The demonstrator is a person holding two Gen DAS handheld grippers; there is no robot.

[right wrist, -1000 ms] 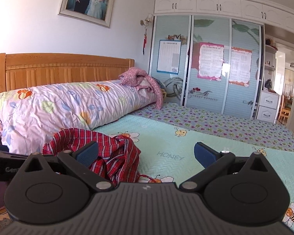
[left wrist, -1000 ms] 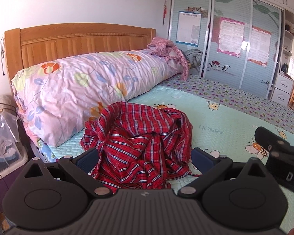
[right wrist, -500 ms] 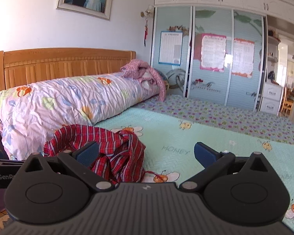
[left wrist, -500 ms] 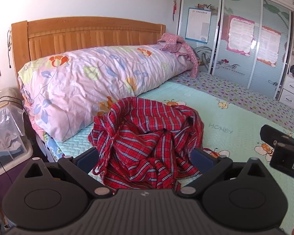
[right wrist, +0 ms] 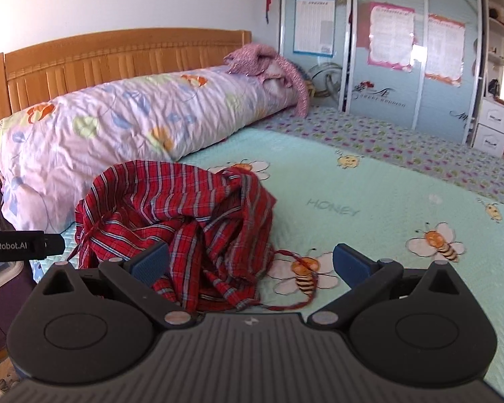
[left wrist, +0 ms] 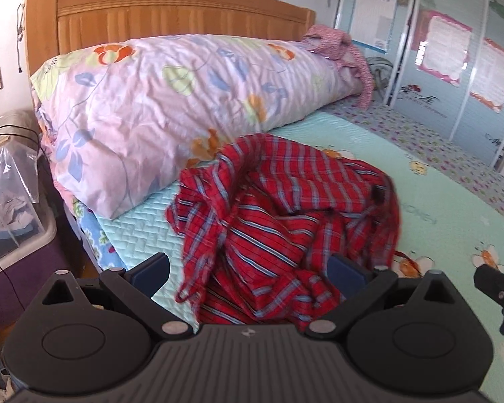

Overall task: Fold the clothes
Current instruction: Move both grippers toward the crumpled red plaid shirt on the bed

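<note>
Shirt [left wrist: 285, 221], red plaid, lies crumpled in a heap on the mint green bedspread [left wrist: 436, 208] of the bed, filling the middle of my left view and sitting left of centre in my right view [right wrist: 184, 218]. Its upper edge lies close against the long floral pillow [left wrist: 171, 107], which runs along the wooden headboard [left wrist: 171, 10] across the upper part of both frames.

My left claw [left wrist: 248, 268] is spread wide and grips nothing; its blue pads [left wrist: 151, 268] sit low in the frame, one over bare bedspread at the shirt's left edge, the other in front of the cloth at lower right. My right claw [right wrist: 250, 263] is spread too and empty, its left pad over the near edge of the heap, its right pad over bare bedspread beside a printed bee. A loose red cord [right wrist: 305, 285] trails from the shirt between those pads.

A pink garment [right wrist: 268, 63] lies on the pillow's far end, before the wardrobe doors [right wrist: 386, 57] at upper right.
</note>
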